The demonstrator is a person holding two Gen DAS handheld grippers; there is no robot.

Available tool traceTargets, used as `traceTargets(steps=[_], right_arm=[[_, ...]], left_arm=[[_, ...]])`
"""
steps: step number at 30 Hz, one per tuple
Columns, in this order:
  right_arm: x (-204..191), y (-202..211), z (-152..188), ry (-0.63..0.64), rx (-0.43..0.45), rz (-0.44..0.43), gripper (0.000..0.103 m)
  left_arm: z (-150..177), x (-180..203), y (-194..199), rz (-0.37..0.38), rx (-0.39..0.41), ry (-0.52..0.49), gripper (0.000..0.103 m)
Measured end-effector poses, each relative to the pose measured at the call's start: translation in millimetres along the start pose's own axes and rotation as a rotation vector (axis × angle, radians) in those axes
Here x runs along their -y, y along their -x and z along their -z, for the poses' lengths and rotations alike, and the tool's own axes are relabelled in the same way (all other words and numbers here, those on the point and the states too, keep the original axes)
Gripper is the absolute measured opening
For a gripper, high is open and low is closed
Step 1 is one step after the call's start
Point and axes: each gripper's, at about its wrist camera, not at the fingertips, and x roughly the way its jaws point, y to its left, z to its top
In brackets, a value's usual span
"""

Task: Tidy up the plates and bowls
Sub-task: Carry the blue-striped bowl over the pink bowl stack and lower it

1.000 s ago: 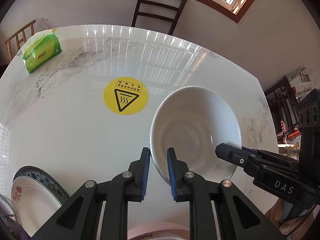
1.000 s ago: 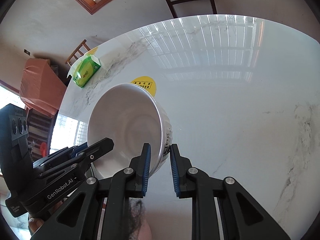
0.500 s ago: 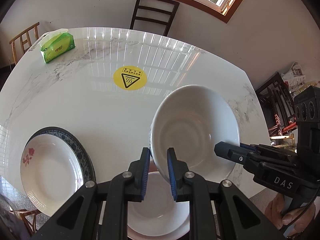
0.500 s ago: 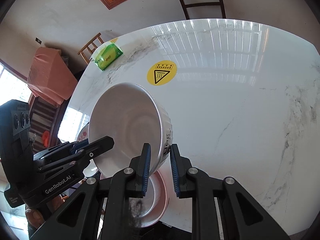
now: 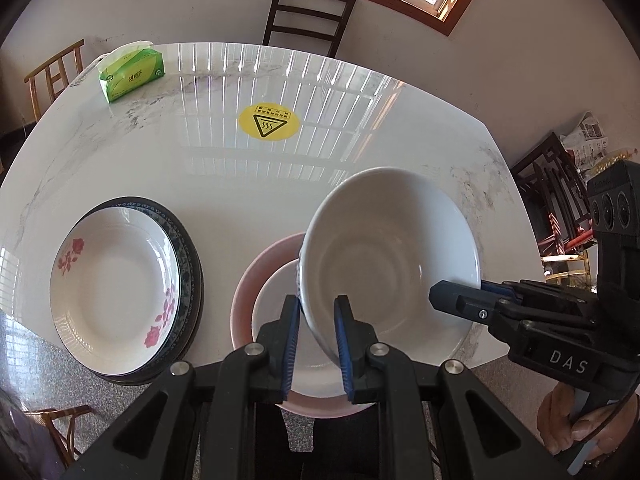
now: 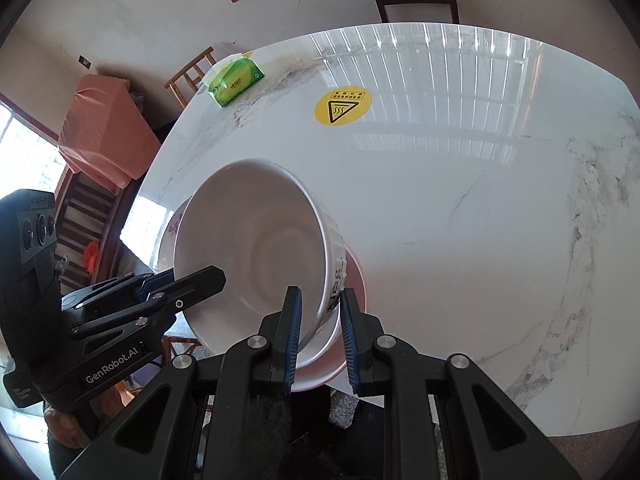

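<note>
Big white marble counter [image 5: 120, 168], w/ a yellow heat-warning sticker [image 5: 269, 121] mid-counter and a green tissue pack [image 5: 131, 74] at the far left corner. Near the front edge, left side, there's a floral plate [image 5: 112, 288] sitting on a dark-rimmed plate [image 5: 188, 248]. Beside that, right at the front edge, a pink plate [image 5: 244, 280] w/ a white dish [image 5: 276, 292] stacked in it.

The white bowl [image 5: 392, 264] is in the air above that stack, tilted, not set down yet imo. Left gripper [image 5: 316, 340] has its jaws clamped on the near-left rim, right gripper [image 6: 318, 340] is pinching the opposite rim, so both jaws are closed on the same bowl.

What could go wrong: glazed rim + thin pinch = it could slip or rotate if one side lets go first. Also the stack hangs close to the counter's front edge, so a crooked drop could clack the dish or nudge the whole pile off.
</note>
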Motion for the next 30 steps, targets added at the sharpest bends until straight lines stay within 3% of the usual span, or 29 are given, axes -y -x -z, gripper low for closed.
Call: traceTargets(steps=[12,30], right_arm=[[-9.2,-8.9,20.8,0.014,-0.03,0.023,0.019],[-11.6,-30.6,19.0,0.01,-0.064,0.03,0.019]], left_arm=[[26.5,-9.2,-5.3,-0.009,-0.039,0.009,0.018],[32.1,-13.9,-17.9,-0.015,-0.07,0.016,0.018]])
